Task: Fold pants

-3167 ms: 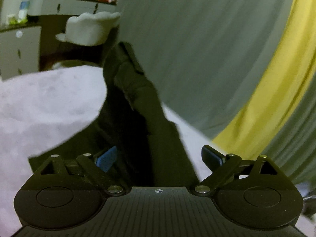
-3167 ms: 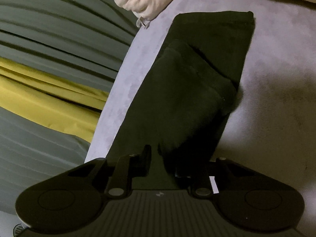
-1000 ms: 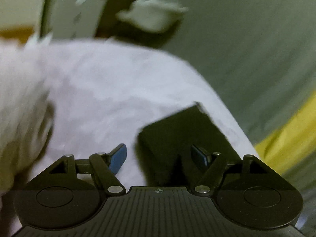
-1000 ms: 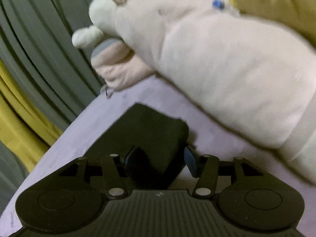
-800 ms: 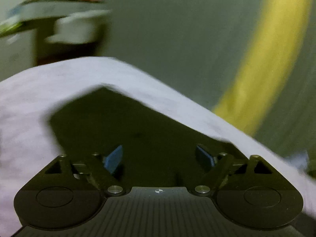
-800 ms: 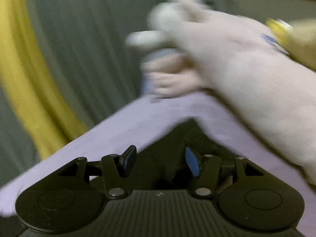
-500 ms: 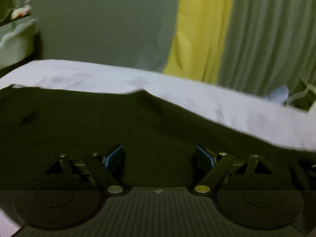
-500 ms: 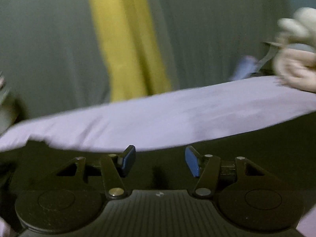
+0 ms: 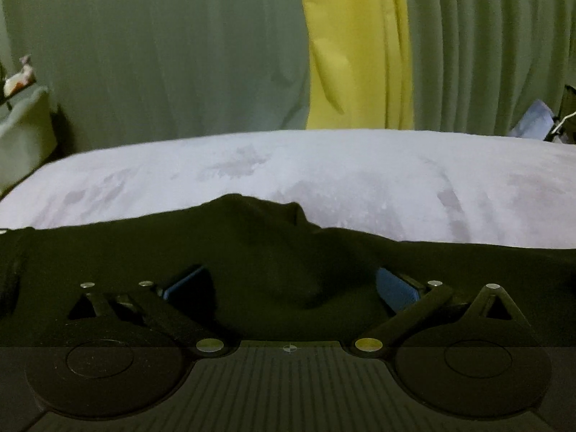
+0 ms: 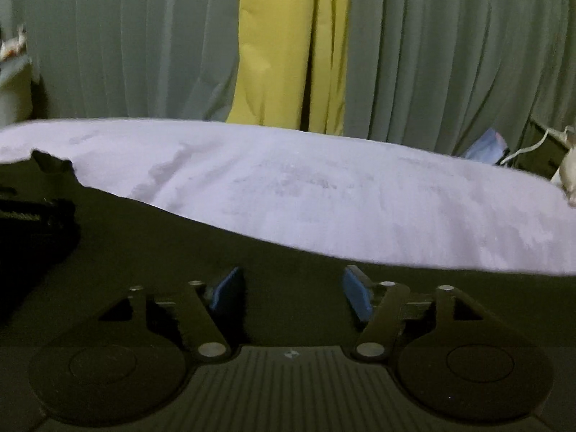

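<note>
The black pants (image 9: 273,252) lie folded on the lilac bed sheet (image 9: 360,180), stretched across the near side of both views. My left gripper (image 9: 289,284) is open, its blue pads wide apart low over the cloth, with a raised fold between them. My right gripper (image 10: 291,293) is open too, its pads apart just above the pants (image 10: 180,252). Neither grips the cloth. A black shape, perhaps the left gripper, shows at the left edge of the right wrist view (image 10: 32,212).
Grey-green curtains (image 9: 162,54) with a yellow panel (image 9: 352,46) hang behind the bed. A pale stuffed toy (image 10: 567,176) peeks in at the far right. A cabinet edge (image 9: 21,122) stands at the far left. The sheet (image 10: 324,187) runs beyond the pants.
Both grippers have swung round from the ends of the pants to face the curtains across the bed, and now hover side by side over the long edge. Both stayed open.
</note>
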